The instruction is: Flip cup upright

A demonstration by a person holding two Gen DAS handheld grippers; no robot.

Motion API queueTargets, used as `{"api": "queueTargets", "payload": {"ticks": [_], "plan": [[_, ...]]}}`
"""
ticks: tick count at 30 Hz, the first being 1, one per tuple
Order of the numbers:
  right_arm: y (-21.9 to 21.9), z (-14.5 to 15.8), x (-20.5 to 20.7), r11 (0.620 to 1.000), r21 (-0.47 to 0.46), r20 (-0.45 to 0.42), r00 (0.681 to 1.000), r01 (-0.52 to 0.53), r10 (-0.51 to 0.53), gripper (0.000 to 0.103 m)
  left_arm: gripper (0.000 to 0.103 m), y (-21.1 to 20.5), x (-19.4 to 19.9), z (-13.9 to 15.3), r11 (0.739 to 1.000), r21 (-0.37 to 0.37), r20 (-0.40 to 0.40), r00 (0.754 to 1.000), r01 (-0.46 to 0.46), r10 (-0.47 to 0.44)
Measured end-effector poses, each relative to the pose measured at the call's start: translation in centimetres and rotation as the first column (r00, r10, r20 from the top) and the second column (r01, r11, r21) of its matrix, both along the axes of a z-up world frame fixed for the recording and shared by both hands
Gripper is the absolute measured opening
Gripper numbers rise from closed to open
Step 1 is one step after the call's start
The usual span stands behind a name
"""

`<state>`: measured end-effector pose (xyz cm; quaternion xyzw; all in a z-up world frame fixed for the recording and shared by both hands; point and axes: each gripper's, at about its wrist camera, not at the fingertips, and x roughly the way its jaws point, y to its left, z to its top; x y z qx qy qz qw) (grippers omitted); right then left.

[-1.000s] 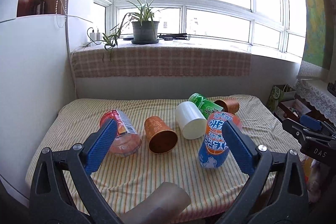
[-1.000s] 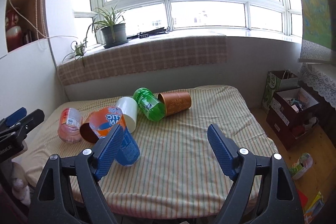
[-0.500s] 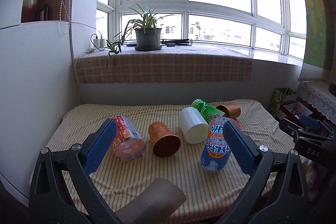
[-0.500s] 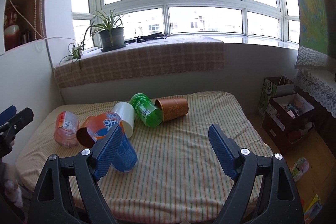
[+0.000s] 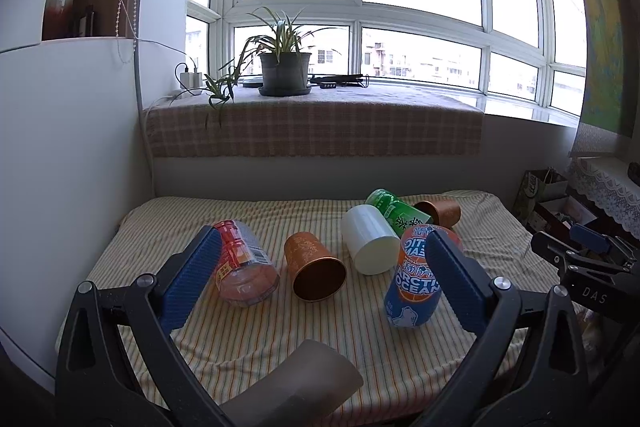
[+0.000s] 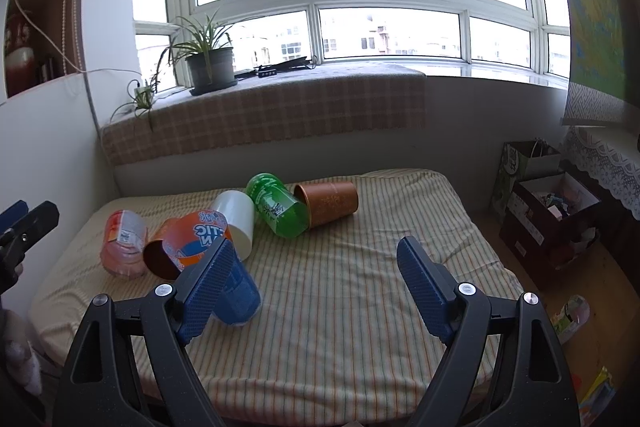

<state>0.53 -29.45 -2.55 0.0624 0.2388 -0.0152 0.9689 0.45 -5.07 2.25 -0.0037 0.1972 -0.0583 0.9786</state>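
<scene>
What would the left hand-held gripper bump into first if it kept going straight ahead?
Probably the copper cup lying on its side, roughly centred between the open left hand-held gripper's fingers, though depth is unclear.

A bed covered with a yellow-and-orange striped sheet (image 5: 248,331) carries a cluster of containers lying on their sides: a clear bottle with a red label (image 5: 240,269), a copper-coloured metal cup (image 5: 314,267), a white cylindrical cup (image 5: 370,245), a green bottle (image 6: 276,205) and a second copper cup (image 6: 330,201). An orange-and-blue "Arctic Ocean" bottle (image 5: 416,289) lies nearest.
</scene>
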Motion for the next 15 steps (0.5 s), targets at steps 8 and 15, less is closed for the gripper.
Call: {"api": "queueTargets", "payload": {"ticks": [8, 15], "plan": [[-0.01, -0.19, 0.07, 1.000, 0.003, -0.009, 1.000, 0.000, 0.000, 0.084, 0.103, 0.09, 0.07, 0.00, 1.000, 0.000, 0.000, 1.000, -0.003, 0.003], [-0.10, -0.20, 0.21, 1.000, 0.004, -0.010, 1.000, 0.003, -0.003, 0.084, 0.103, 0.13, 0.08, -0.01, 1.000, 0.001, 0.001, 1.000, -0.003, 0.003]]}}
